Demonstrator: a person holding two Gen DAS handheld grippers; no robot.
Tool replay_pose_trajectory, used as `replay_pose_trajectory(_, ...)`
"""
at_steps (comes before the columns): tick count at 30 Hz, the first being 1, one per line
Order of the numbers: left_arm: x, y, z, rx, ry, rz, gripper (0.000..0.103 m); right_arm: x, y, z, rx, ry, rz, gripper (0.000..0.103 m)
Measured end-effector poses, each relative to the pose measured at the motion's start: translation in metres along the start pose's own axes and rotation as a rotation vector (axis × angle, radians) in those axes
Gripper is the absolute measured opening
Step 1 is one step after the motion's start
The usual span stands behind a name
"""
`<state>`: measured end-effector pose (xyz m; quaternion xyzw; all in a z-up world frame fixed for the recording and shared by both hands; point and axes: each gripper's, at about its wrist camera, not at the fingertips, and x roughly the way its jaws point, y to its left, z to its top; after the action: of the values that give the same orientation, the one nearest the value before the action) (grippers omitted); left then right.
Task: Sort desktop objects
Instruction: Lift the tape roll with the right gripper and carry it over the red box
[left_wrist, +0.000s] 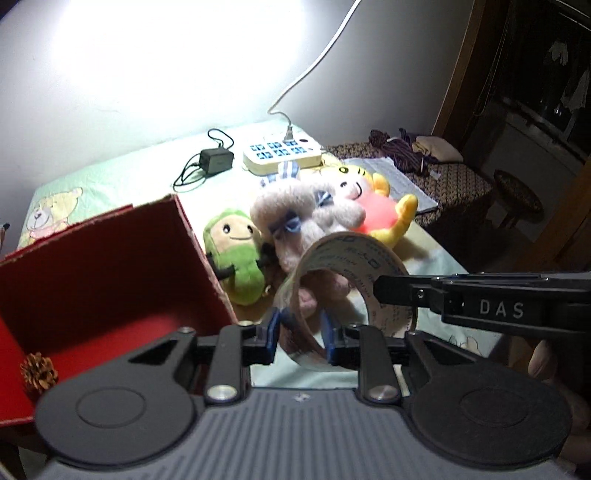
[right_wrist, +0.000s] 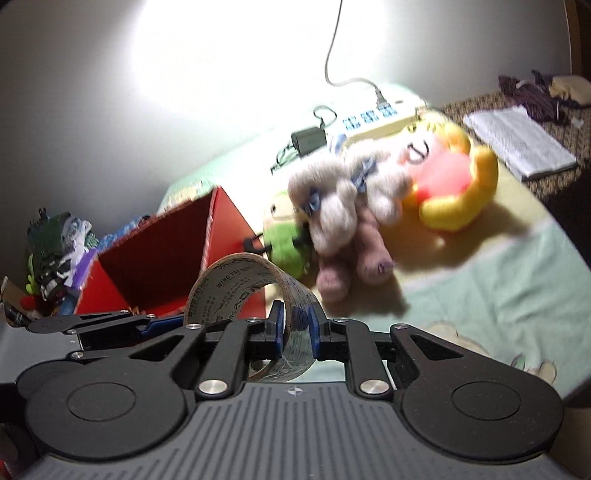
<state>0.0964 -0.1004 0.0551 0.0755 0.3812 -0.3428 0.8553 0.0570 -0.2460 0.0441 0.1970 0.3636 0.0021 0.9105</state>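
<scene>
A roll of clear tape with a printed cardboard core (left_wrist: 343, 273) is held between both grippers above the table. My left gripper (left_wrist: 301, 334) is shut on the roll's near rim. My right gripper (right_wrist: 297, 330) is shut on the same roll (right_wrist: 236, 291); its arm (left_wrist: 480, 302) reaches in from the right in the left wrist view. A red open box (left_wrist: 110, 266) stands at the left, with a pine cone (left_wrist: 38, 371) inside. Plush toys lie behind the roll: a green one (left_wrist: 240, 258), a grey bunny (left_wrist: 295, 218) and a yellow-pink one (left_wrist: 380, 210).
A white power strip (left_wrist: 282, 153) and a black adapter (left_wrist: 216, 158) with cables lie at the table's back by the wall. The table has a pale green cartoon cloth (right_wrist: 480, 295). A bed with folded paper (right_wrist: 517, 140) is at the right. Clutter (right_wrist: 55, 251) is piled left of the box.
</scene>
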Motion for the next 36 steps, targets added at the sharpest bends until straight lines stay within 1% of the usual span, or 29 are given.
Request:
replay_pose_trajectory(3,-0.012,0.012,0.010,0.004,-0.038,0.027,0.024,-0.002,0.011,0.014,-0.010,-0.043,0.025,0.015)
replay_pose_trajectory(7,-0.019,0.039,0.020,-0.025,-0.066,0.063,0.024,0.007,0.034,0.028,-0.045,-0.091,0.049,0.015)
replay_pose_trajectory(10,-0.024,0.063,0.023,-0.048,-0.080,0.084,0.024,0.021,0.052,0.033,-0.077,-0.096,0.063,0.015)
replay_pose_trajectory(13,-0.024,0.084,0.022,-0.051,-0.070,0.120,0.024,0.039,0.068,0.037,-0.092,-0.083,0.083,0.014)
replay_pose_trajectory(17,-0.012,0.118,0.015,-0.079,-0.020,0.156,0.024,0.068,0.090,0.039,-0.105,-0.038,0.109,0.014)
replay_pose_trajectory(19,-0.004,0.134,0.011,-0.098,0.017,0.169,0.024,0.084,0.102,0.037,-0.122,-0.012,0.105,0.014)
replay_pose_trajectory(25,0.019,0.174,0.007,-0.115,0.109,0.223,0.024,0.129,0.132,0.033,-0.167,0.076,0.097,0.015)
replay_pose_trajectory(32,0.048,0.214,0.002,-0.158,0.219,0.234,0.024,0.181,0.161,0.035,-0.211,0.188,0.053,0.014)
replay_pose_trajectory(36,0.061,0.234,0.001,-0.194,0.283,0.257,0.025,0.205,0.173,0.035,-0.228,0.252,0.035,0.014)
